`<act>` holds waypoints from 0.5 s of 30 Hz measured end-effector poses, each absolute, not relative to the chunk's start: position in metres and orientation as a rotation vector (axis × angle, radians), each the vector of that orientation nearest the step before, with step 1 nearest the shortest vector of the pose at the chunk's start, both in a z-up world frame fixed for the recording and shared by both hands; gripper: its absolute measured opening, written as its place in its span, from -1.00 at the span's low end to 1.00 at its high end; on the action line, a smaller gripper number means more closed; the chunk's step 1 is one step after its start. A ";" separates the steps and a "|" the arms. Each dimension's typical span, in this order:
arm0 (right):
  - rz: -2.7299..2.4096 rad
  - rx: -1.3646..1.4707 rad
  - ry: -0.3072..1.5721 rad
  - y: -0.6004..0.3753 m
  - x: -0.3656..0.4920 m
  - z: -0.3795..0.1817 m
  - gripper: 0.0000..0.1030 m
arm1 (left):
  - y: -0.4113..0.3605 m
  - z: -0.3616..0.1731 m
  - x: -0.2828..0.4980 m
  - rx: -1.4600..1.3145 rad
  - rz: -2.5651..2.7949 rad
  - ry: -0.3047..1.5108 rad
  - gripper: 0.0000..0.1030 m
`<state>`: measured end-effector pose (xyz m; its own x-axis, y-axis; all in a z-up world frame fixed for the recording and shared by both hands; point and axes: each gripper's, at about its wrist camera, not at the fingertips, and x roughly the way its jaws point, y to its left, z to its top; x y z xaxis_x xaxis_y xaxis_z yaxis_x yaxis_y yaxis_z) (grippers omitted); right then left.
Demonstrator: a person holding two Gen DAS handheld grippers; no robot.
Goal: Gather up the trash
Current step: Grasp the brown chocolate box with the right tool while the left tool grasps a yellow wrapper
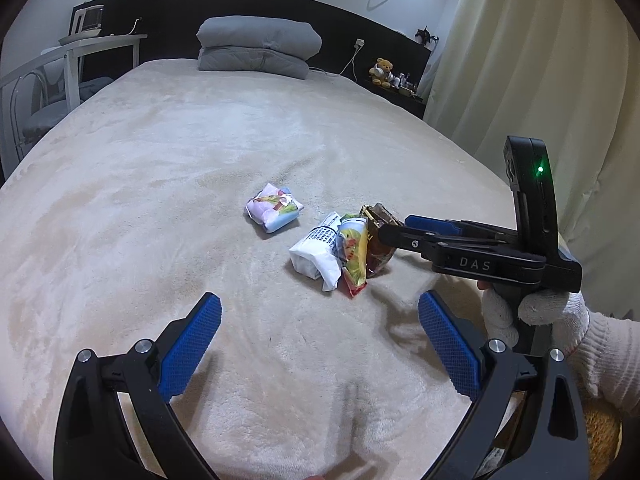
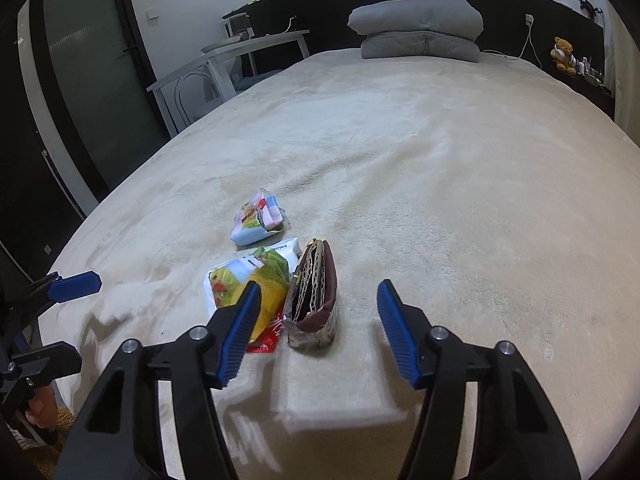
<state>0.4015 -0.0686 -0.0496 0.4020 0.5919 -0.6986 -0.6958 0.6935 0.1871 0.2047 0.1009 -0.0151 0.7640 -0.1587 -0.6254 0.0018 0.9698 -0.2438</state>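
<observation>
Several crumpled wrappers lie together on the cream bed [image 1: 160,184]. A pastel wrapper [image 1: 274,214] [image 2: 256,218] sits alone at the back. In front of it a white wrapper [image 1: 316,252], a yellow-green wrapper [image 1: 354,252] [image 2: 256,280] and a brown wrapper [image 1: 376,264] [image 2: 316,300] touch one another. My right gripper [image 2: 319,285] [image 1: 394,229] is open, with the brown wrapper standing between its fingers and the pads clear of it; its left finger overlaps the yellow-green wrapper. My left gripper [image 1: 320,300] [image 2: 64,320] is wide open just short of the pile, holding nothing.
A folded grey duvet [image 1: 256,48] lies at the head of the bed against a dark headboard. A white table and chair [image 1: 60,76] stand left of the bed. A teddy bear [image 1: 382,72] sits on a shelf to the right, by a pale curtain [image 1: 540,60].
</observation>
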 end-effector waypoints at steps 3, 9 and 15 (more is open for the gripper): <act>0.818 -0.150 0.824 -0.063 0.405 -0.053 0.08 | 0.099 -0.016 0.208 -0.223 -0.097 0.696 0.87; 0.819 -0.188 0.826 -0.056 0.405 -0.058 -0.44 | 0.095 -0.020 0.216 -0.204 -0.109 0.708 0.87; 0.831 -0.187 0.821 -0.058 0.404 -0.057 -0.45 | 0.087 -0.022 0.224 -0.190 -0.118 0.717 0.87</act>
<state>0.4038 -0.0576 -0.0568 0.3934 0.5822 -0.7115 -0.7185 0.6775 0.1571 0.2236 0.0875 -0.0223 0.7482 -0.1727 -0.6406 0.0425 0.9760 -0.2134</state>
